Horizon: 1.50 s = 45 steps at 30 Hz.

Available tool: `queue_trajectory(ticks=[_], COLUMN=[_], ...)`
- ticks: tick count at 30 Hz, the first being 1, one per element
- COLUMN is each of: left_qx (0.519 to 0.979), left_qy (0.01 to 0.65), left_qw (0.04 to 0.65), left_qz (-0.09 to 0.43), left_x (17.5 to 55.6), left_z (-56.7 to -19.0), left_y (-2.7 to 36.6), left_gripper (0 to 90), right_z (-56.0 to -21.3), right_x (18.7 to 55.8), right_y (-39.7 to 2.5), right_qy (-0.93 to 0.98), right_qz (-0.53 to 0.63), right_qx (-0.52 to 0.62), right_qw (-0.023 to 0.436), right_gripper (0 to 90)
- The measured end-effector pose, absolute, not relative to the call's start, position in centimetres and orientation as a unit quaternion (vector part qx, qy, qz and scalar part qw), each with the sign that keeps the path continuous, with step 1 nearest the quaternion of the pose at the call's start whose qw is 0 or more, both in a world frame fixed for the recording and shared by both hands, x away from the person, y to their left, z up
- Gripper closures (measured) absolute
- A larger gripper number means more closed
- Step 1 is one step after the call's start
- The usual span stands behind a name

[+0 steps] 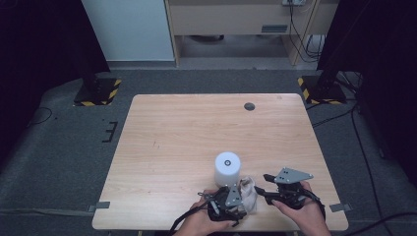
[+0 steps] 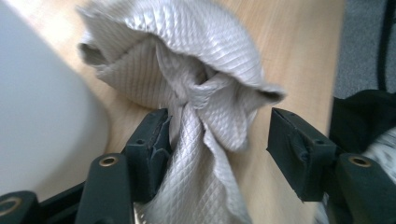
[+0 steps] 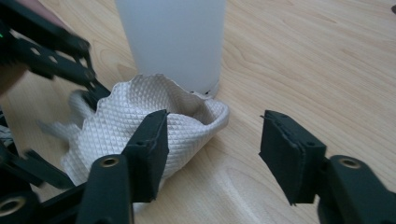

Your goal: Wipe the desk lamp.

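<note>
A crumpled white waffle-weave cloth (image 1: 248, 195) lies near the table's front edge, against the base of a white cylinder (image 1: 227, 168). My left gripper (image 1: 239, 196) is at the cloth. In the left gripper view its jaws stand apart around a twisted fold of the cloth (image 2: 201, 93), and the fold touches the left jaw only. My right gripper (image 1: 262, 185) sits just right of the cloth, open. In the right gripper view the cloth (image 3: 126, 126) lies behind its left jaw, with bare wood between the jaws (image 3: 215, 128). The cylinder (image 3: 173, 42) stands upright behind the cloth.
The wooden table (image 1: 196, 128) has a small dark round disc (image 1: 249, 106) near its far edge. The table's front edge is close below both hands. Grey carpet, dark stands with yellow-black bases (image 1: 98, 92) and cables surround the table.
</note>
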<state>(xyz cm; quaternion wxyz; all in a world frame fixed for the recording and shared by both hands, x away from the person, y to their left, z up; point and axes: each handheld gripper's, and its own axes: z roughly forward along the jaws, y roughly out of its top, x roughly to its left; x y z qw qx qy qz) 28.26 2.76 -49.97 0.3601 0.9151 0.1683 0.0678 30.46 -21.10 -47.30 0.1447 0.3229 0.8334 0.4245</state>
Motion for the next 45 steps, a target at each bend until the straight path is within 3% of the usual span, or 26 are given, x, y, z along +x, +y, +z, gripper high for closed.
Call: queue_trajectory(ticks=[9,17,26,32,38,45], left_qx=[0.884,0.836,0.842,0.849,0.846,0.846], left_qy=[0.206,0.3,0.299,0.29,0.289,0.265], left_qw=[0.41,0.439,0.426,0.419,0.425,0.44], left_qz=[0.095,0.138,0.142,0.144,0.143,0.144], left_x=[28.3,30.9,31.4,31.4,31.6,32.1], left_z=[-47.4,-46.9,-47.4,-47.6,-47.5,-47.5], left_y=[8.7,13.4,13.0,12.5,12.7,11.7], left_gripper=[36.6,37.2,33.8,33.7,32.0,23.1], right_z=[-47.8,-49.5,-51.3,-51.4,-50.6,-49.6], right_x=[30.2,30.1,29.9,30.2,30.2,30.4], right_y=[-19.2,-15.9,-14.1,-14.7,-15.6,-18.0], right_qy=[0.847,0.869,0.903,0.907,0.901,0.883], right_qz=[0.423,0.396,0.342,0.335,0.342,0.362], right_qx=[0.301,0.285,0.249,0.245,0.256,0.285], right_qw=[0.117,0.088,0.077,0.073,0.076,0.094], right_gripper=[29.4,26.3,45.4,67.5,70.2,70.0])
